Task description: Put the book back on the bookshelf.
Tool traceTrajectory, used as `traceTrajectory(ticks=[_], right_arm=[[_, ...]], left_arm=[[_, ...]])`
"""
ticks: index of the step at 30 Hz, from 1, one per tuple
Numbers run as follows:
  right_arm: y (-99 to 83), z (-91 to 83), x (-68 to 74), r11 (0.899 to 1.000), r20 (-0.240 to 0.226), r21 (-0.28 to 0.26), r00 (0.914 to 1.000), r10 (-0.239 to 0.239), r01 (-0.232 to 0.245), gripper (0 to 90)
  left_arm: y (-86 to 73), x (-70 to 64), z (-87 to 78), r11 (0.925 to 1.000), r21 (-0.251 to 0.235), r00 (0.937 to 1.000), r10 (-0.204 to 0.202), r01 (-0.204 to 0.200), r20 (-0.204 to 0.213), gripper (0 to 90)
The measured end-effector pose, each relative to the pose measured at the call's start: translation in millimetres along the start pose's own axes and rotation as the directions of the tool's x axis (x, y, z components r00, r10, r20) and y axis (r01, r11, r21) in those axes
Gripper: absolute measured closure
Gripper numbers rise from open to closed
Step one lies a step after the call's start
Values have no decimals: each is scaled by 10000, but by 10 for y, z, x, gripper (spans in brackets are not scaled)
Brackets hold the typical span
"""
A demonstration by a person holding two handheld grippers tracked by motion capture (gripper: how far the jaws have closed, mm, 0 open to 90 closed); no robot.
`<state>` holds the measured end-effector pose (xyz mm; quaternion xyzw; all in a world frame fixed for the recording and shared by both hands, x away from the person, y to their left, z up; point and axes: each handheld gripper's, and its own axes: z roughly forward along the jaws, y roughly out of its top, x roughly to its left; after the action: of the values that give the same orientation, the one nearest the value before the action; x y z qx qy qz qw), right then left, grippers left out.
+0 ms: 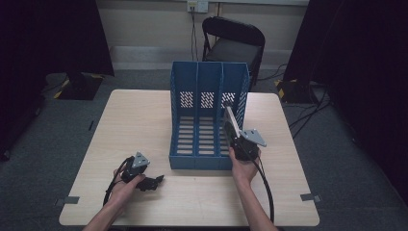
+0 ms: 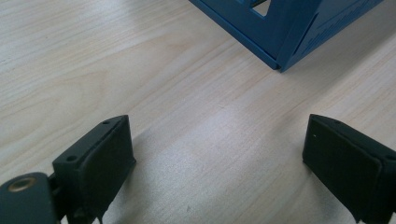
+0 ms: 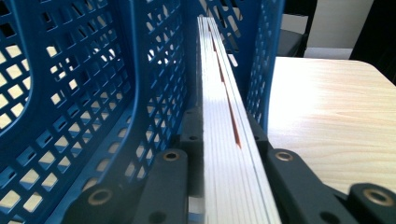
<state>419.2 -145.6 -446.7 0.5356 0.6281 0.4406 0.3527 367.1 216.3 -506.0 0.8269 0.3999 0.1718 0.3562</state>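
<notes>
A blue three-slot file holder (image 1: 208, 72) stands upright at the middle of the pale wooden table (image 1: 134, 125). My right gripper (image 1: 239, 138) is shut on a thin book (image 1: 231, 120), held on edge and tilted, its far end inside the holder's rightmost slot. In the right gripper view the book's page edge (image 3: 219, 93) runs between the jaws of the right gripper (image 3: 223, 128), beside the perforated divider (image 3: 93, 70). My left gripper (image 1: 155, 182) rests low on the table at the front left, open with nothing between its jaws (image 2: 219, 140). The holder's front corner (image 2: 289, 32) lies ahead of it.
A black folding chair (image 1: 235, 43) stands behind the table. Cables trail over the grey floor at the right (image 1: 308, 115). Small tape marks sit near the table's front corners (image 1: 310, 197). Bare tabletop (image 2: 93, 56) spreads to the left of the holder.
</notes>
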Motion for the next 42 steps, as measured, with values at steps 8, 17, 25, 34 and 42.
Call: traceTrajectory(ticks=[8,17,25,34,42], right_arm=[[-3,-22,-3,9998,730,-208,9973,47,-32,766],[-1,-9,-4,10000,677,-37,9977,-25,28,761],[119,19,-10,9995,24,204,9997,-258,257,706],[150,46,-2,9975,210,646,9994,-287,273,735],[110,16,15,9993,698,301,9972,-252,231,768]], left_arm=[[1,2,0,10000,0,10000,27,-27,-7,81],[-2,-2,-2,10000,-20,10000,-9,9,-18,84],[-1,0,-3,10000,6,10000,27,-27,-7,84],[-1,-1,-3,10000,3,10000,15,-15,0,84],[-1,0,-3,10000,4,10000,23,-23,-7,84]])
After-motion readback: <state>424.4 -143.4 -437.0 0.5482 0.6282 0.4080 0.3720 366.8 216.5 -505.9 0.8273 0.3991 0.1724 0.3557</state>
